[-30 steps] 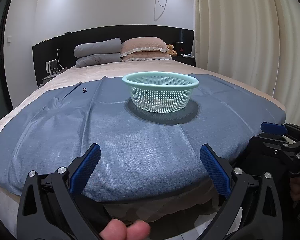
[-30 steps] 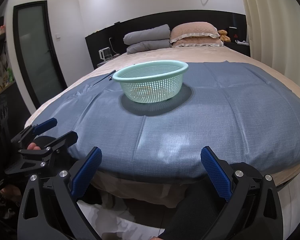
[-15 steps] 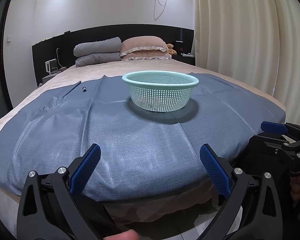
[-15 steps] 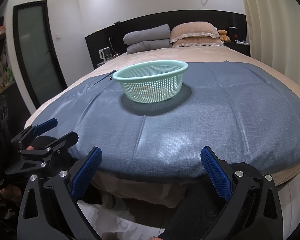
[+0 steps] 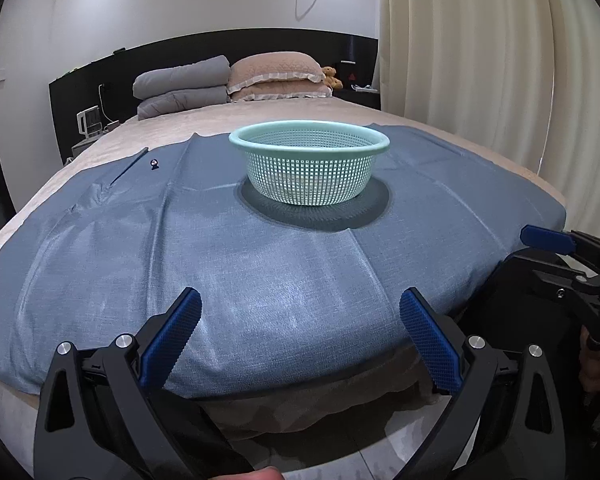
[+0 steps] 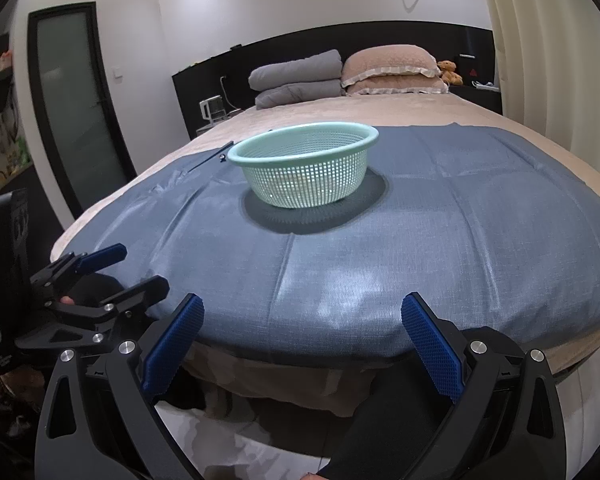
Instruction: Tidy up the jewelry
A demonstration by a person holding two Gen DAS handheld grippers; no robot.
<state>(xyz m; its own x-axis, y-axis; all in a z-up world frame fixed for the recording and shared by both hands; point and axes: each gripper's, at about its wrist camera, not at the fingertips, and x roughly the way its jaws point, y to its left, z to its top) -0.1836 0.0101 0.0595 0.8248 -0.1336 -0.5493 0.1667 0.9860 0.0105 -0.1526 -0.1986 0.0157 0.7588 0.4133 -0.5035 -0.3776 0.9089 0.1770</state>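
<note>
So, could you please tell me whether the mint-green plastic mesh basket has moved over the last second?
No. The mint-green plastic mesh basket sits where it did on the blue cloth, in line with the beige pillows as before.

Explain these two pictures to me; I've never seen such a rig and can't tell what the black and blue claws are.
No robot here: a person holds a two-finger gripper in each hand, each with a camera looking along its fingers. One picture is from the left gripper, the other from the right gripper; each also shows the other at its edge. Both are open and hold nothing. Ahead is a bed with a blue cloth. On it stand a green basket and, far left, a small dark item, too small to identify.
</note>
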